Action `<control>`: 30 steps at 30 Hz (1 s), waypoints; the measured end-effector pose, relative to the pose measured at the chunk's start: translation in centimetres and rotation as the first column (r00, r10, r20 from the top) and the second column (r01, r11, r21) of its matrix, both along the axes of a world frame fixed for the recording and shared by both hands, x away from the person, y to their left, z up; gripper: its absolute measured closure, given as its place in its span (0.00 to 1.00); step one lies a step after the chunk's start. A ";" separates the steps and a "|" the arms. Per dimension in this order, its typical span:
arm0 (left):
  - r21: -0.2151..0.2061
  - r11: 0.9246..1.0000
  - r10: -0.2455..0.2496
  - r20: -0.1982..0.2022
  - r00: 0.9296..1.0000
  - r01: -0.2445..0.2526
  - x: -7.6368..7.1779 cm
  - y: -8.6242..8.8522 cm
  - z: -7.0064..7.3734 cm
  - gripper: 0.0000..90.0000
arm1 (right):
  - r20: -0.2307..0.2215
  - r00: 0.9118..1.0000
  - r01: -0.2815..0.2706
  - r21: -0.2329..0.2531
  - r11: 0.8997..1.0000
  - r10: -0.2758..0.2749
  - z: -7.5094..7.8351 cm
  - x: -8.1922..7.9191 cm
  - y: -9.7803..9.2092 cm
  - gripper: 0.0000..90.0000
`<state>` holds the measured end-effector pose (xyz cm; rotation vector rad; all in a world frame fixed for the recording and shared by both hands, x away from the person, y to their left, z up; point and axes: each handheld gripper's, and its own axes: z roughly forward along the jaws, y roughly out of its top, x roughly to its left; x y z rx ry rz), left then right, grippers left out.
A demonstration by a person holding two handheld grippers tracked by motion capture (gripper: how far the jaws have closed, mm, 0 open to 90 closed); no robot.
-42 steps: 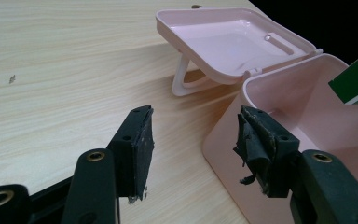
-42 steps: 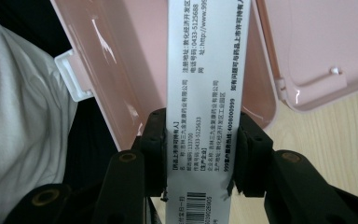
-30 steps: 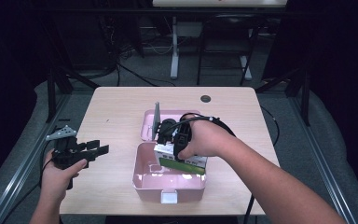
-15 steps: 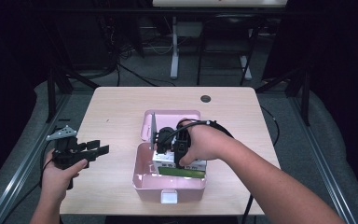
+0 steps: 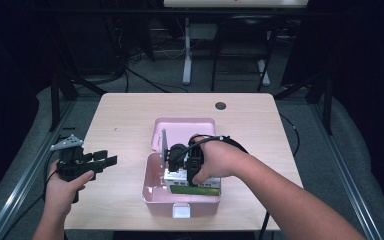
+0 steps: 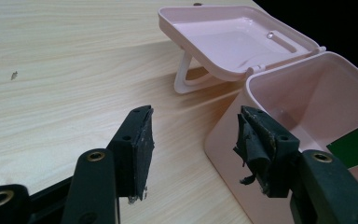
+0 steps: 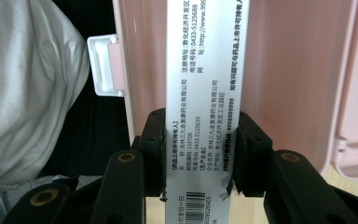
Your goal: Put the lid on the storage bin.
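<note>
Low and centre in the high view, the right hand-held gripper (image 5: 180, 167) sits inside the pink box (image 5: 152, 192); in the right gripper view its jaws are clenched on both faces of a white carton (image 7: 200, 93) printed with black text, which runs up the middle of that frame between the box walls; the box stands on the desk (image 5: 120, 115) with its lid (image 5: 185, 130) laid back; at lower left, the left hand-held gripper (image 5: 105, 161) is released, jaws wide apart, holding nothing, just beside the box.
</note>
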<state>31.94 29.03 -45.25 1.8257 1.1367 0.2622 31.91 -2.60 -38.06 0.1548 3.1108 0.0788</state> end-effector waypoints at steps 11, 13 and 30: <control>0.007 1.000 -0.006 -0.006 1.000 0.006 0.1 -0.2 -0.1 0.51 | -0.016 0.999 -0.028 -0.008 1.000 0.028 -1.8 -0.3 0.1 0.68; 0.007 1.000 -0.005 -0.004 1.000 0.005 0.1 -0.2 -0.2 0.51 | -0.010 0.999 -0.030 -0.016 0.999 0.030 -2.1 -0.3 0.1 0.68; 0.011 1.000 -0.009 -0.009 1.000 0.009 0.2 -0.3 -0.4 0.51 | -0.030 0.999 -0.024 0.000 1.000 0.024 -5.2 0.0 0.0 0.68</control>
